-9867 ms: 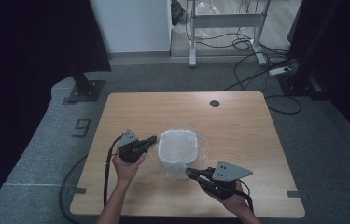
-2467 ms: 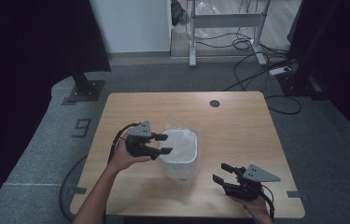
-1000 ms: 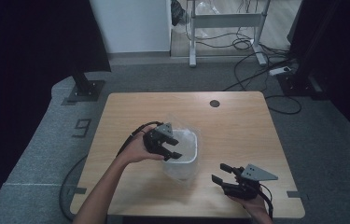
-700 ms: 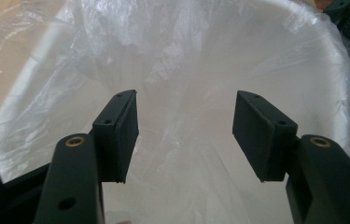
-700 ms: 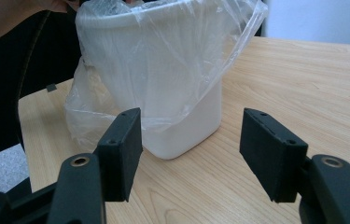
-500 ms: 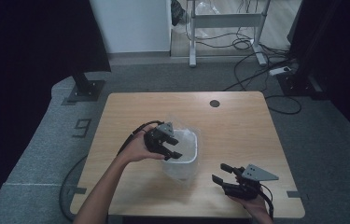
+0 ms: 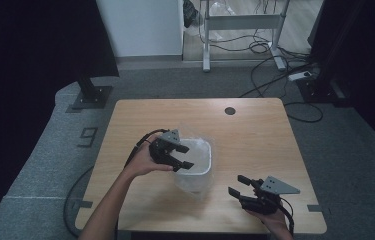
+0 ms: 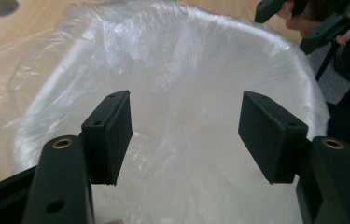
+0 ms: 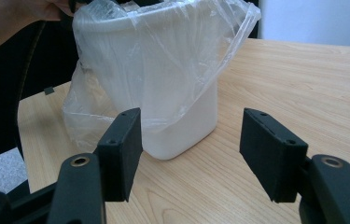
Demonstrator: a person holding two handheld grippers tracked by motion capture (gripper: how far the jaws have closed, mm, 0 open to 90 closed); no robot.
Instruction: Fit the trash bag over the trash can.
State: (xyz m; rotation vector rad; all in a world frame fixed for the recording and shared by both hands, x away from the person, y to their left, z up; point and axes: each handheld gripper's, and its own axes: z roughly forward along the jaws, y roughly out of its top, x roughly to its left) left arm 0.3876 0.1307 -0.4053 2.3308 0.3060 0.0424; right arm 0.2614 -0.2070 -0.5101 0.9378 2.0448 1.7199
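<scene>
Here the wooden table point(image 7: 255, 130) carries a white bin point(image 7: 195, 170) near its middle, standing upright and lined with a clear plastic bag point(image 9: 163, 51) whose film drapes over the rim and hangs loosely down the outside wall. The left gripper point(image 7: 181, 156) hovers at the bin's left rim, pointing into the mouth; its jaws have just been opening and stand apart with nothing but the bag's lining behind them, the pads pressing on nothing. The right gripper point(image 7: 238, 185) rests low near the table's front right edge, well apart from the bin, its jaws released and wide, aimed toward the bin's lower wall with bare tabletop between them.
</scene>
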